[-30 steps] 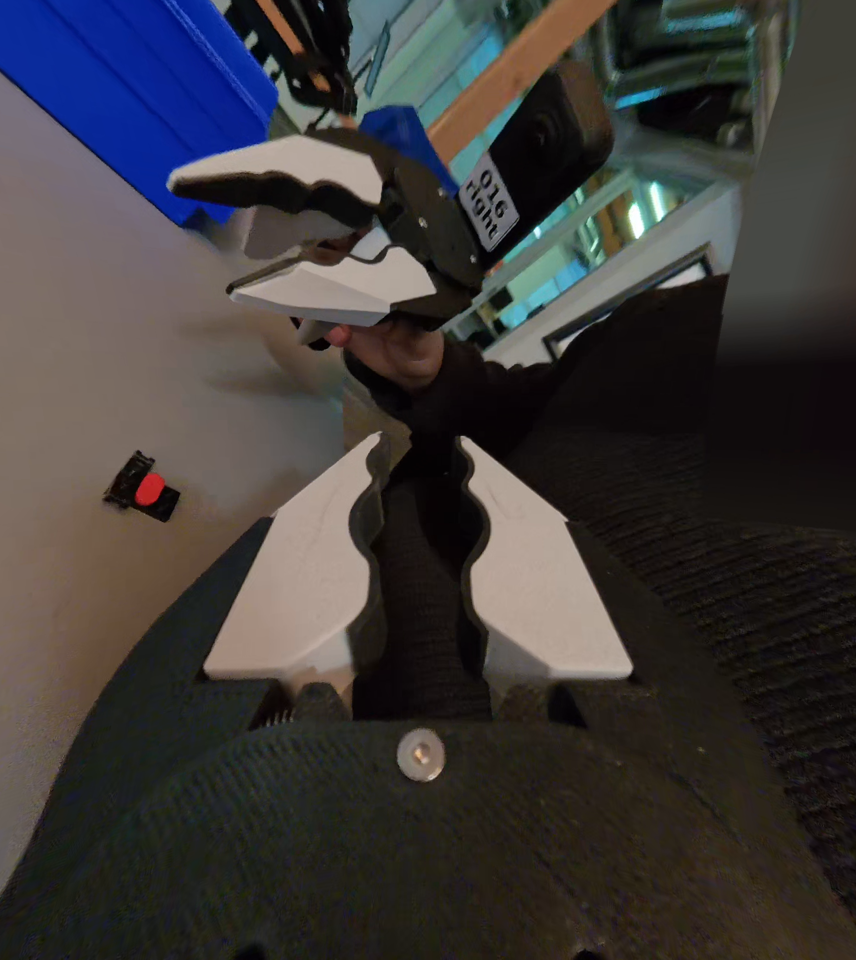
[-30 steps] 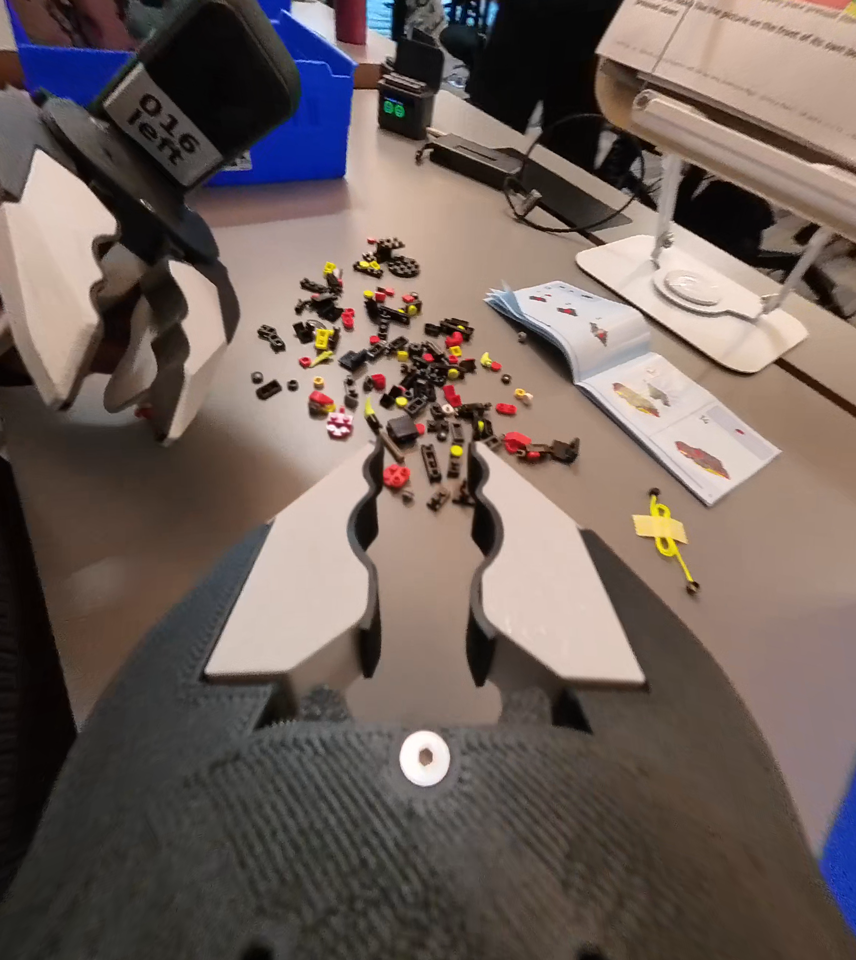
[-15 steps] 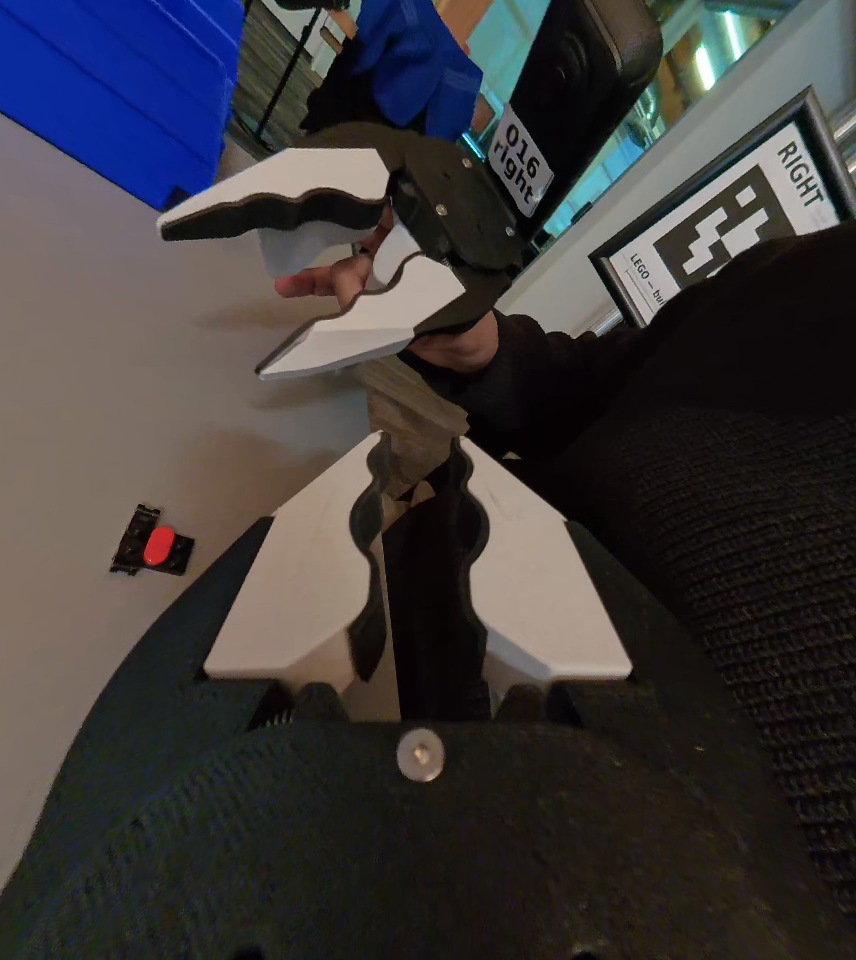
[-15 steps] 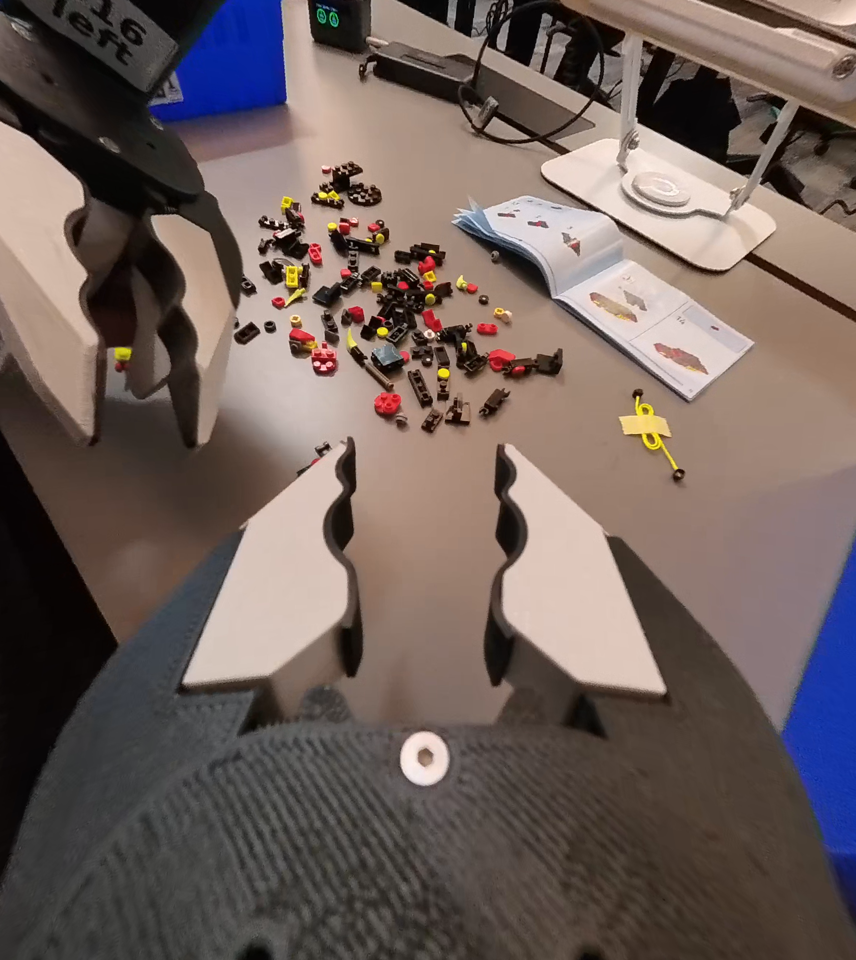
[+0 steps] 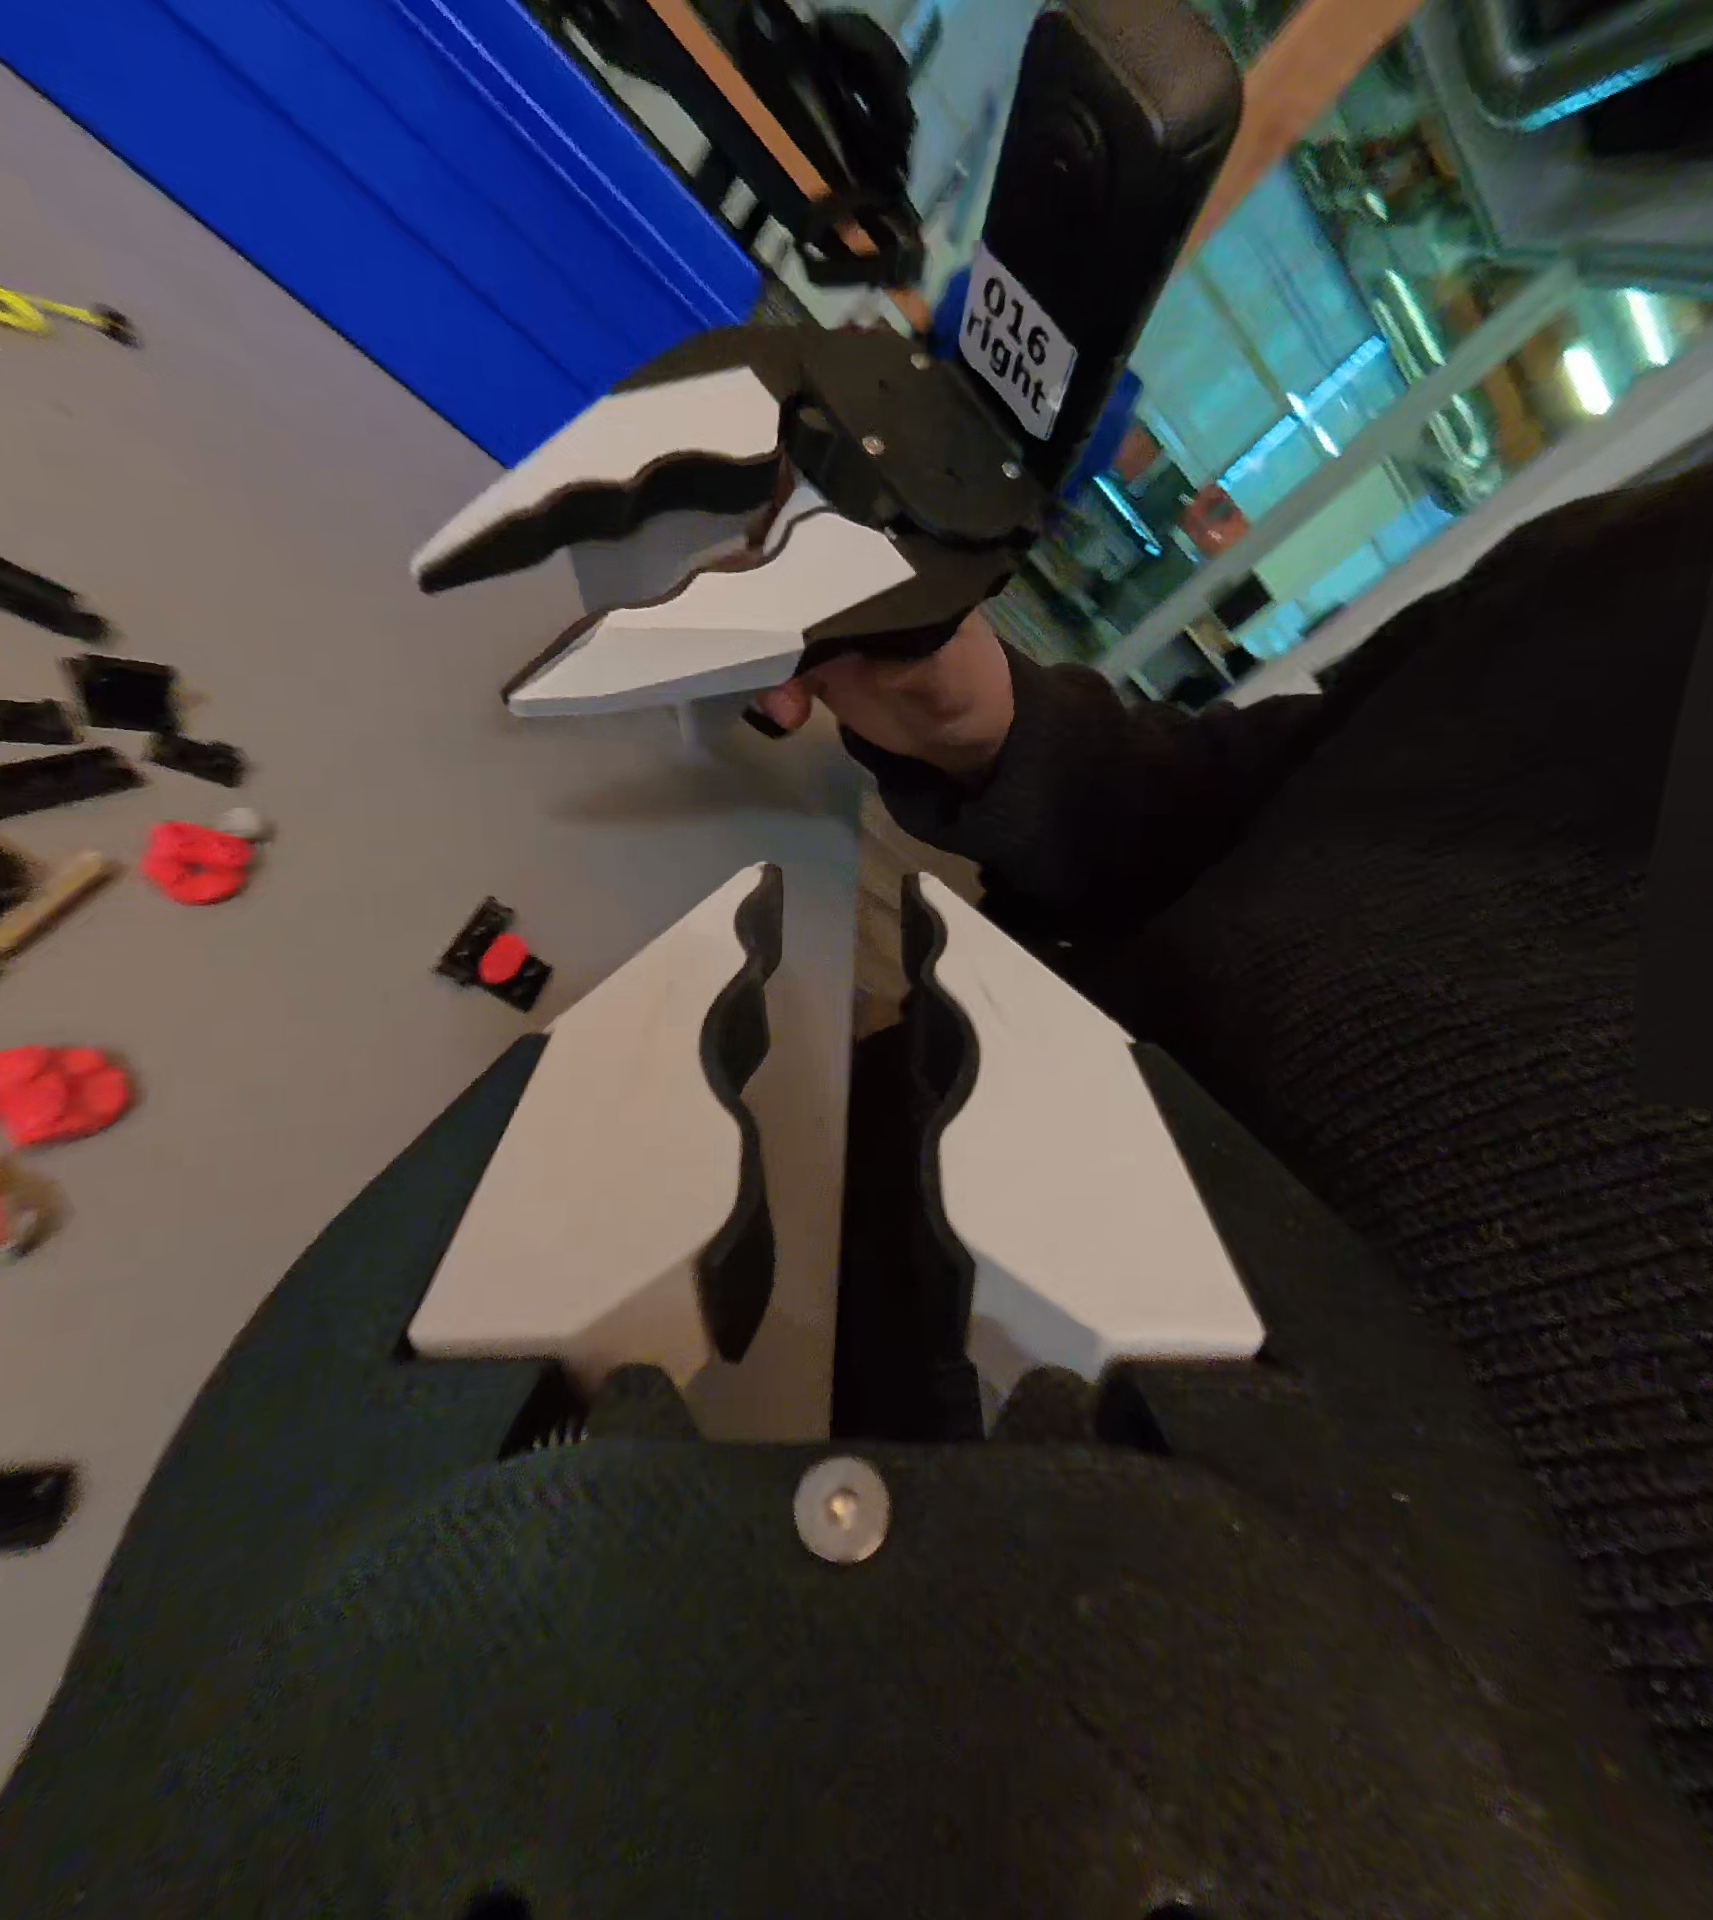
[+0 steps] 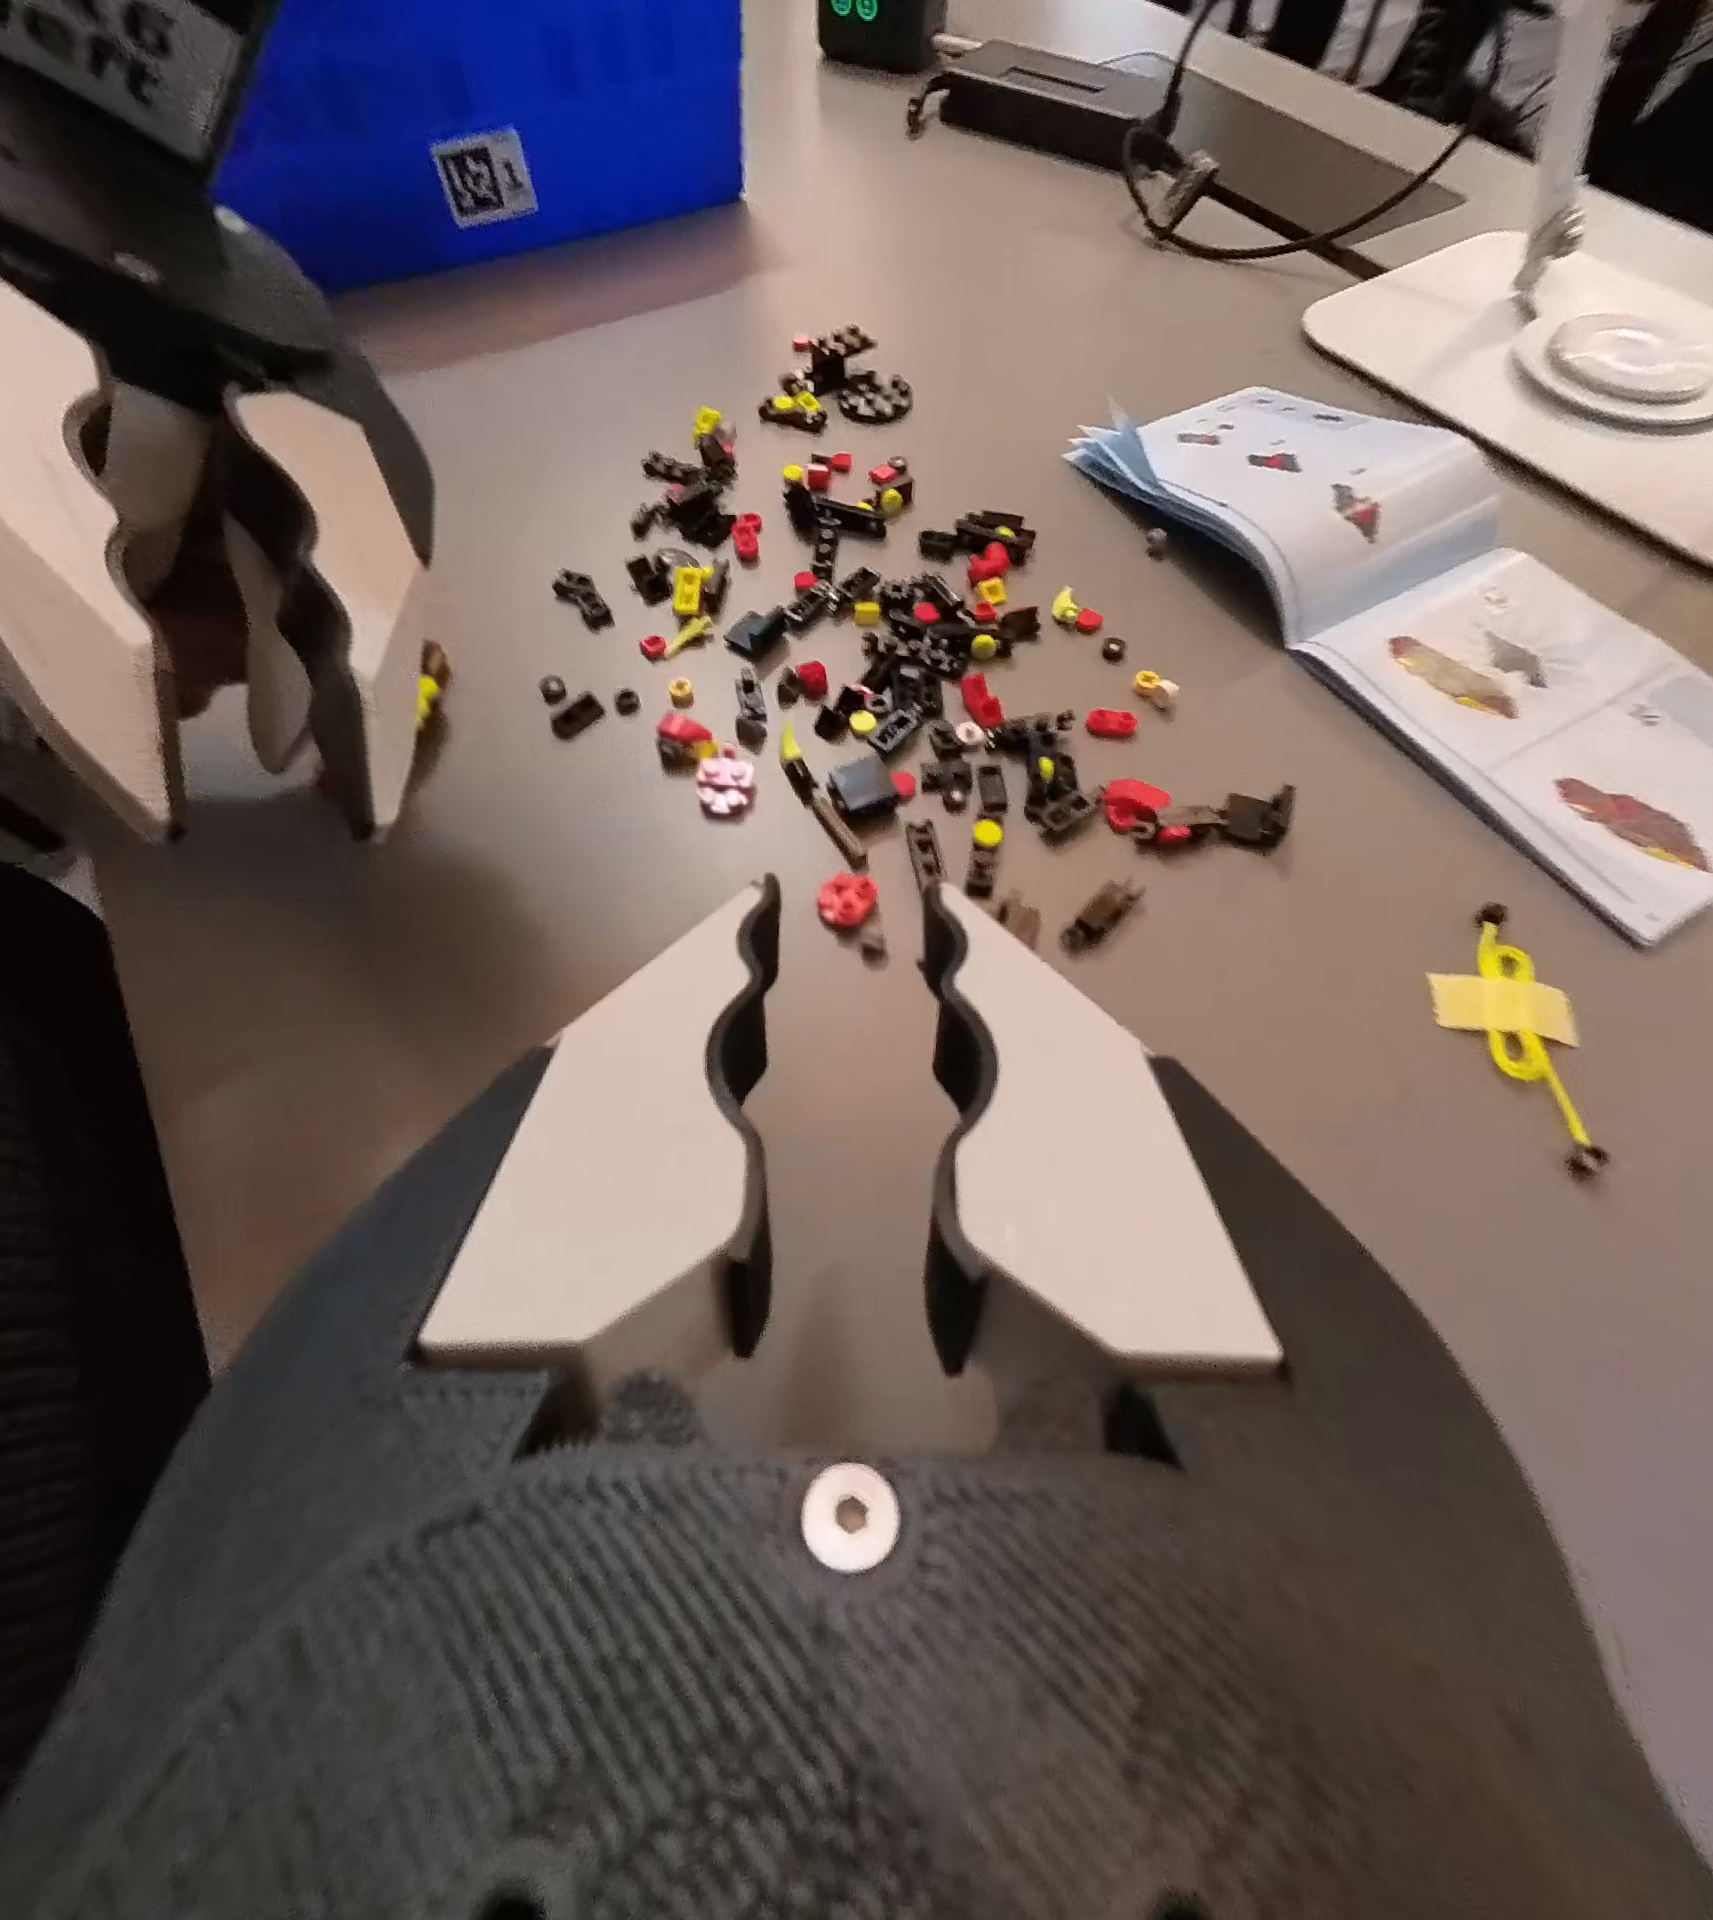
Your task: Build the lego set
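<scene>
Above the grey counter (image 6: 312, 987), the right hand-held gripper (image 6: 850, 902) hovers partly open and empty, a red round piece (image 6: 847, 899) just beyond its tips at 12 o'clock. The left hand-held gripper (image 5: 841, 894), at 10 o'clock, is slightly open, gripping nothing.

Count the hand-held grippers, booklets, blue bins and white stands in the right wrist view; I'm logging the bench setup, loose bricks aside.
Hand-held grippers: 2
Booklet: 1
Blue bin: 1
White stand: 1
Total: 5
</scene>
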The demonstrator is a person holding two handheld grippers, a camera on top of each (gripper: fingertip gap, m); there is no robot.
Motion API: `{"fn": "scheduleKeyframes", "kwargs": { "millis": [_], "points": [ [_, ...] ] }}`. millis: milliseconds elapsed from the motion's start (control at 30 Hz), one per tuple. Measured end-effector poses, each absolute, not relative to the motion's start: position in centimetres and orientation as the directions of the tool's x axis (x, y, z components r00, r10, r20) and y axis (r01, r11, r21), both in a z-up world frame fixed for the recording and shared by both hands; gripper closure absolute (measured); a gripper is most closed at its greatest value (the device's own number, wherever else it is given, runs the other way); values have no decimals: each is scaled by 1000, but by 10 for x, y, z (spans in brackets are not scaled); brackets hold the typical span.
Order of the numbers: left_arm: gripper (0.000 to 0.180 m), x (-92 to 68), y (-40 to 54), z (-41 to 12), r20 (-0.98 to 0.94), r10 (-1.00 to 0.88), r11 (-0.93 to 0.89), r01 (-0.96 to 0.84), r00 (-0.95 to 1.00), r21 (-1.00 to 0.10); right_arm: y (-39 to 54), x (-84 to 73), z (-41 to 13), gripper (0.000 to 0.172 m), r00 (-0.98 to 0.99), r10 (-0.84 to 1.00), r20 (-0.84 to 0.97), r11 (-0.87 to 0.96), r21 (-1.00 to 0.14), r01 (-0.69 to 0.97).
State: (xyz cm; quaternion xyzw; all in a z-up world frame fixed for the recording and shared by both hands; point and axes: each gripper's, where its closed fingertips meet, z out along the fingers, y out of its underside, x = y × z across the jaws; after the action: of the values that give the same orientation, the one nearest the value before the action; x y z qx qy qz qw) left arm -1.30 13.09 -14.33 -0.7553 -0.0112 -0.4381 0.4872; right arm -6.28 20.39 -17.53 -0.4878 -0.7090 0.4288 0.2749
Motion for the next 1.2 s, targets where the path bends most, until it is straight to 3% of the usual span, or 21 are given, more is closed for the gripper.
{"fn": "scheduleKeyframes", "kwargs": {
  "millis": [167, 367, 533, 833, 1033, 1200],
  "points": [
    [162, -43, 117, -145, 579, -288, -421, 442, 763, -792, 195, -100, -186, 146, -453, 889, -71, 184, -850, 494],
    [161, -53, 97, -139, 645, -246, -369, 545, 723, -753, 199, -140, -209, 158, -516, 856, 1, 320, -786, 529],
    [162, -60, 88, -135, 641, -215, -332, 562, 737, -758, 193, -160, -224, 157, -542, 838, -72, 305, -761, 573],
    [163, -69, 88, -134, 661, -197, -312, 593, 724, -742, 195, -162, -239, 161, -580, 813, 54, 442, -706, 554],
    [163, -68, 92, -135, 679, -205, -322, 607, 704, -727, 193, -159, -238, 166, -600, 793, 105, 488, -698, 524],
    [163, -63, 97, -137, 664, -218, -346, 579, 715, -738, 195, -156, -204, 166, -572, 814, 103, 416, -791, 449]
  ]
}}
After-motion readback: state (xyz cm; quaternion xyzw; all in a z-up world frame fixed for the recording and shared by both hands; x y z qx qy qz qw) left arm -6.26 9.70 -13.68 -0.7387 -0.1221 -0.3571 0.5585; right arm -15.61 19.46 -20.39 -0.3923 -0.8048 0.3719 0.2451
